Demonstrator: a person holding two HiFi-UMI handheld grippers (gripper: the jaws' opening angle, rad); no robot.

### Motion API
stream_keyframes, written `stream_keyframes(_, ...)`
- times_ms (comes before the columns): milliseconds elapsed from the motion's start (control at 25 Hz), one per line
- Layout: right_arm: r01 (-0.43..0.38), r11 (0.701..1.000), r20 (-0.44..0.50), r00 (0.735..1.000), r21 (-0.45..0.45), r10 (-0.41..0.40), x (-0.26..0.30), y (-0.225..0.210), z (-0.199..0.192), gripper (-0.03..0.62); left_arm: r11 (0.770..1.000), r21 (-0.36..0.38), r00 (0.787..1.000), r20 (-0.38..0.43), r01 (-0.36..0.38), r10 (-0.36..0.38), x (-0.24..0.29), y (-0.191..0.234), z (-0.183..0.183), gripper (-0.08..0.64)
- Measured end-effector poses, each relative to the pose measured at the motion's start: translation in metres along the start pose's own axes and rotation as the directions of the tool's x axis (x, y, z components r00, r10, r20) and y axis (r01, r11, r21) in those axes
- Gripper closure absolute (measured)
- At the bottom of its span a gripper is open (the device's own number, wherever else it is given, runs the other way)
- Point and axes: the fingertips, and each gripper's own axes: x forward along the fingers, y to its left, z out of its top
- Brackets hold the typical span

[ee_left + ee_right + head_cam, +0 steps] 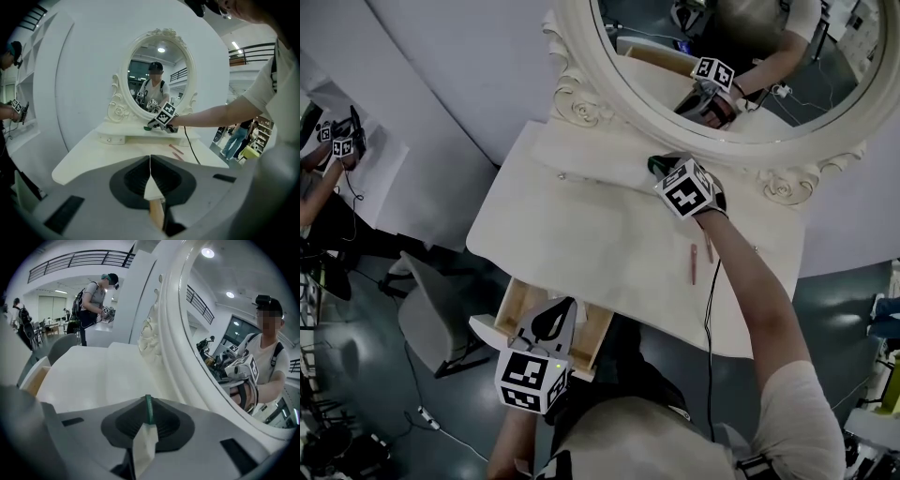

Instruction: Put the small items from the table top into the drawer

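My right gripper [656,167] is at the back of the white dressing table [581,234], beside the mirror's base. It is shut on a thin green item [148,408], held edge-on between the jaws; in the left gripper view the green item [146,127] shows under the marker cube. Two thin pink pens [695,264] lie on the table top to the right, close to my right forearm. My left gripper [555,317] hangs over the open wooden drawer [514,302] at the table's front edge. Its jaws meet in a thin line, with nothing seen between them.
A big oval mirror [581,66] in an ornate white frame stands at the table's back, above a low raised shelf [591,164]. A black cable [709,309] runs off the front right. A grey chair [431,319] stands left of the drawer. Another person [328,155] works far left.
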Motion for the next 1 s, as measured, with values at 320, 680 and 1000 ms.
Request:
stream_keyframes(320, -0.003, 1.000, -0.082, 0.997, 0.020, 0.005, 0.013, -0.005, -0.013, 0.554, 1.000, -0.004, 1.000, -0.002, 0.014, -0.014, -0.001, 0.005, -0.003, 0.503)
stream_keyframes(680, 0.005, 0.999, -0.111, 0.994, 0.044, 0.000, 0.019, -0.005, -0.015, 0.555, 1.000, -0.017, 1.000, 0.003, 0.021, -0.021, -0.006, 0.015, -0.009, 0.503)
stream_keyframes(1000, -0.001, 0.979, -0.125, 0.992, 0.203, 0.027, 0.023, -0.008, -0.023, 0.561, 0.999, -0.029, 1.000, 0.008, 0.018, -0.018, -0.013, 0.019, -0.015, 0.503)
